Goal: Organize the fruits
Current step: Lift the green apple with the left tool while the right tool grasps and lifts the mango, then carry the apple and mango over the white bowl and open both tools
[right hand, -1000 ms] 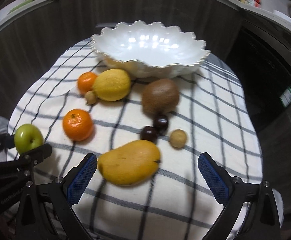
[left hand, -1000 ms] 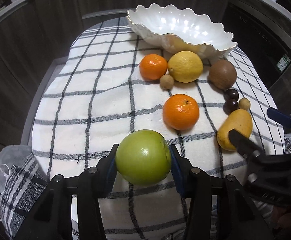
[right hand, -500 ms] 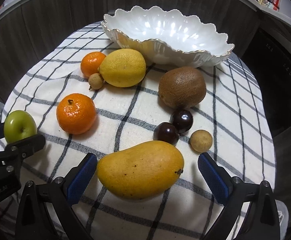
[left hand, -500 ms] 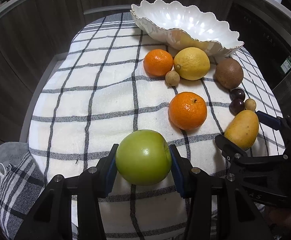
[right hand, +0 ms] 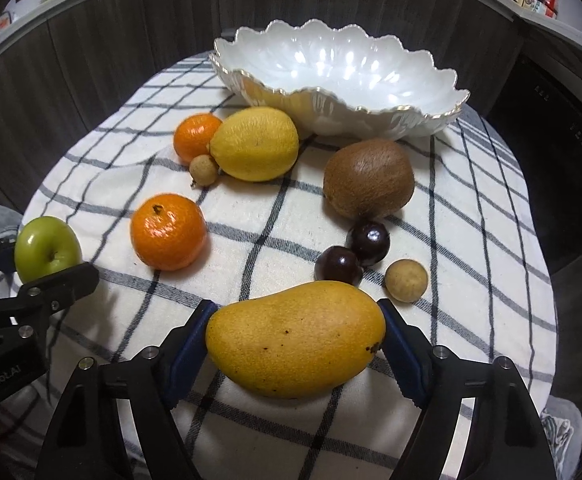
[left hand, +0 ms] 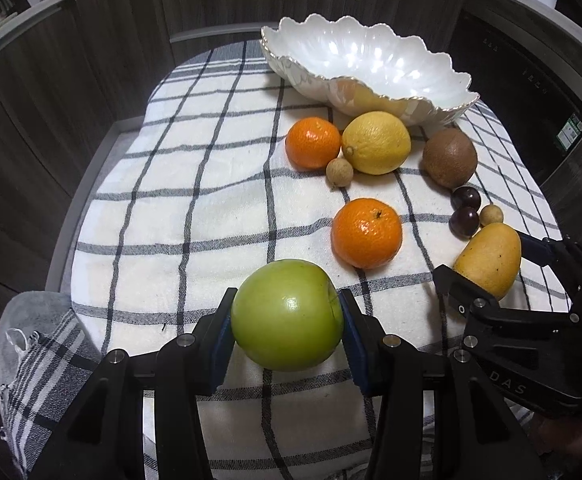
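Note:
A green apple [left hand: 287,316] sits between the blue pads of my left gripper [left hand: 286,300], which is shut on it just above the checked cloth [left hand: 195,184]. In the right wrist view the same apple [right hand: 47,248] shows at the far left. A yellow mango [right hand: 295,344] lies lengthwise between the fingers of my right gripper [right hand: 295,316]. Its jaws are closing and the pads meet both ends of the mango. The white scalloped bowl [right hand: 331,64] stands empty at the back of the cloth.
On the cloth lie a lemon [right hand: 255,144], two oranges [right hand: 167,232] [right hand: 195,136], a brown kiwi [right hand: 369,178], two dark plums [right hand: 369,242] and two small tan longans [right hand: 406,280]. Dark cabinet fronts ring the table. A grey towel [left hand: 31,344] hangs at the near left.
My right gripper has moved in over the mango and narrowed its jaws from wide apart to the mango's ends. The left gripper has kept the apple and stayed put.

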Demonstrator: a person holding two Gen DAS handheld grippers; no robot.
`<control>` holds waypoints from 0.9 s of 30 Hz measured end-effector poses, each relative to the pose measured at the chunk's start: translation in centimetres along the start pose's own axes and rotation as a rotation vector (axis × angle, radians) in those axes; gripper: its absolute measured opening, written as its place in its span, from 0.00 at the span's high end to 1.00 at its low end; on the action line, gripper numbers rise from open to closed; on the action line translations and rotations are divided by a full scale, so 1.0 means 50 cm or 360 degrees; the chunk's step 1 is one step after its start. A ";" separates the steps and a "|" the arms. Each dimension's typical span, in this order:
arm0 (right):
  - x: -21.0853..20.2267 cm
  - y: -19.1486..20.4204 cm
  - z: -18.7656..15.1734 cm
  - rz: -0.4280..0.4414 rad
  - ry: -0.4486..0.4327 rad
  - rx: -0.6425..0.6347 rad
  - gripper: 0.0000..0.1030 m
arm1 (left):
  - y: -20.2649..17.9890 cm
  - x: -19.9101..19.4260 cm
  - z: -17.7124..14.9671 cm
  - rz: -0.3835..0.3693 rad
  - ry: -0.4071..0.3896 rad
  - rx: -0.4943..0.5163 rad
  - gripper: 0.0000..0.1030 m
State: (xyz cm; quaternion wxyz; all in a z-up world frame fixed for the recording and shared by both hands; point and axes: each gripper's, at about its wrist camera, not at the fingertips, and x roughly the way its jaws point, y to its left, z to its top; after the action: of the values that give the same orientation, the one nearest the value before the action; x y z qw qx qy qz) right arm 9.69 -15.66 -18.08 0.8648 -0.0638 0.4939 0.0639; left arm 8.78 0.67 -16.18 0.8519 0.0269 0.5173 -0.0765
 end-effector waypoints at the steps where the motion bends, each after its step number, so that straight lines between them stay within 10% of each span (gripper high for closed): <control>1: -0.005 0.000 0.001 0.0002 -0.0007 0.0002 0.23 | 0.000 -0.003 0.001 0.0001 -0.0006 0.0000 0.54; 27: -0.116 -0.081 0.132 -0.0075 -0.0246 0.0103 0.23 | -0.035 -0.076 0.160 -0.0033 -0.0250 0.0004 0.54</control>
State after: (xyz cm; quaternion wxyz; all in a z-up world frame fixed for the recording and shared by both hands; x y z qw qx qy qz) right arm 13.03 -18.79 -9.54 0.9033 -0.0423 0.4257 0.0322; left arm 13.78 -1.68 -9.03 0.8891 0.0164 0.4489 -0.0877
